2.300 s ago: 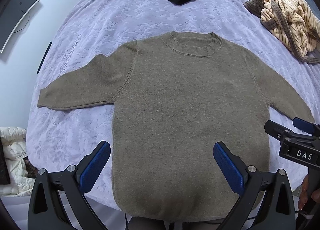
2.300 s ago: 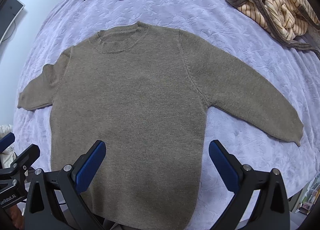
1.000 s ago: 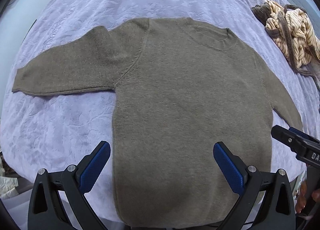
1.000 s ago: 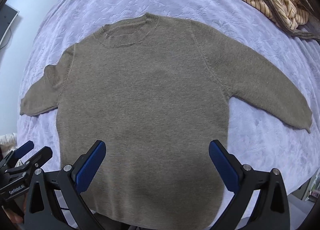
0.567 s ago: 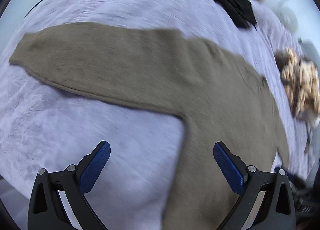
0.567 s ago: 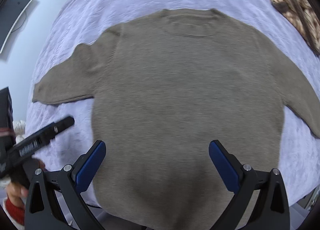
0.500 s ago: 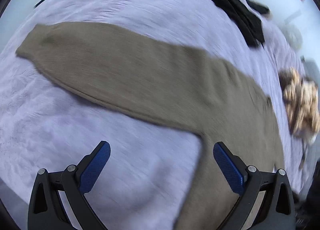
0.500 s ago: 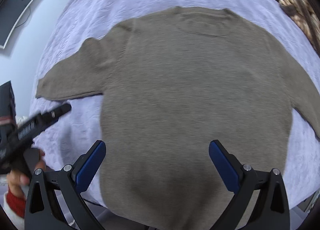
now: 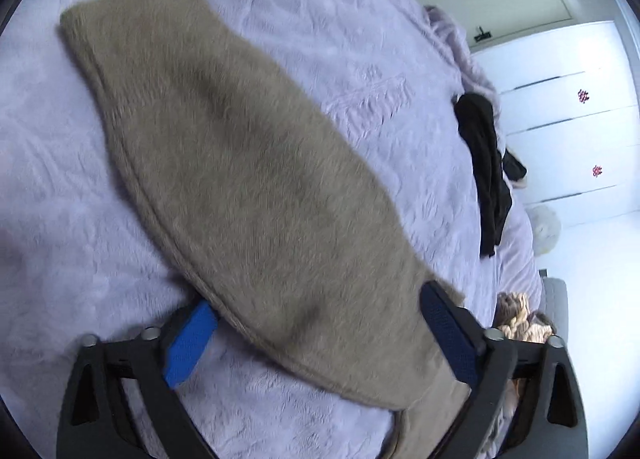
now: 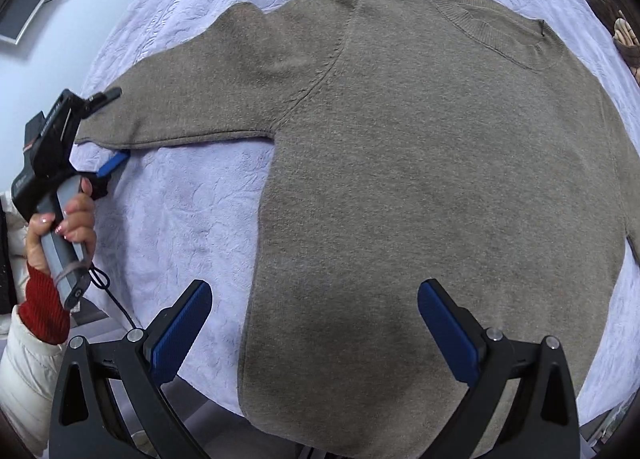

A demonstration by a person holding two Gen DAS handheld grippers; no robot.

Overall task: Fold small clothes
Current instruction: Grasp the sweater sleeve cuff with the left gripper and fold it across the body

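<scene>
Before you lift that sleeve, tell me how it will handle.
The sleeve looks like soft, fuzzy knit lying flat on the bedspread, so it will likely droop limply. It is joined to the sweater, which may drag along. The fuzz probably resists slipping.

My left gripper [image 9: 320,335] straddles the taupe sweater's sleeve [image 9: 248,163], which lies flat on the lilac bedspread [image 9: 60,227]; my jaws have just been closing, with the sleeve between them and my pads not yet pressing it. A black garment [image 9: 486,167] lies near the bed's far edge, beside white drawers [image 9: 572,127].
</scene>
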